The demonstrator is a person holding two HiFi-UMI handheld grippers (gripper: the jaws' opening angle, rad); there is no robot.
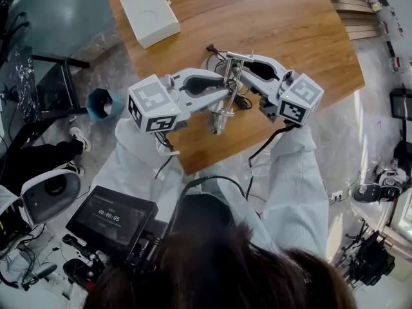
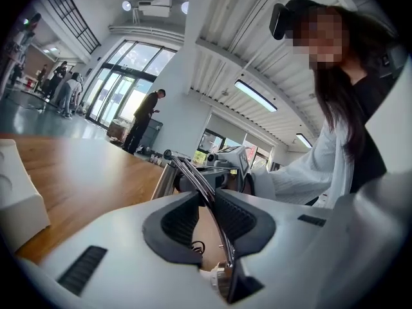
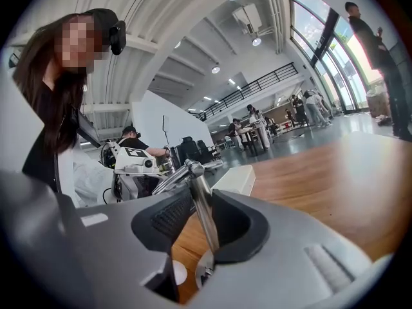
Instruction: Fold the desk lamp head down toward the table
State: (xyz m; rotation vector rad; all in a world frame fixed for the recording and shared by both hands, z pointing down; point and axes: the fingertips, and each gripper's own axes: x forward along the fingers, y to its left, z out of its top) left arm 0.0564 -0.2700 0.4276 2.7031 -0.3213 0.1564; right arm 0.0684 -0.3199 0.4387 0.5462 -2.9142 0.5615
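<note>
A chrome desk lamp stands near the front edge of the wooden table, with its black cord coiled at its foot. Its small chrome head hangs low toward the table's front edge. My left gripper comes in from the left, and its black pads are shut on the thin curved lamp arm. My right gripper comes in from the right and is shut on the lamp's straight post, just under its top joint. The two grippers face each other.
A white box lies at the table's far left. A blue cone-shaped thing sits off the table's left edge. A small monitor hangs in front of the person. Several people stand far off in the hall.
</note>
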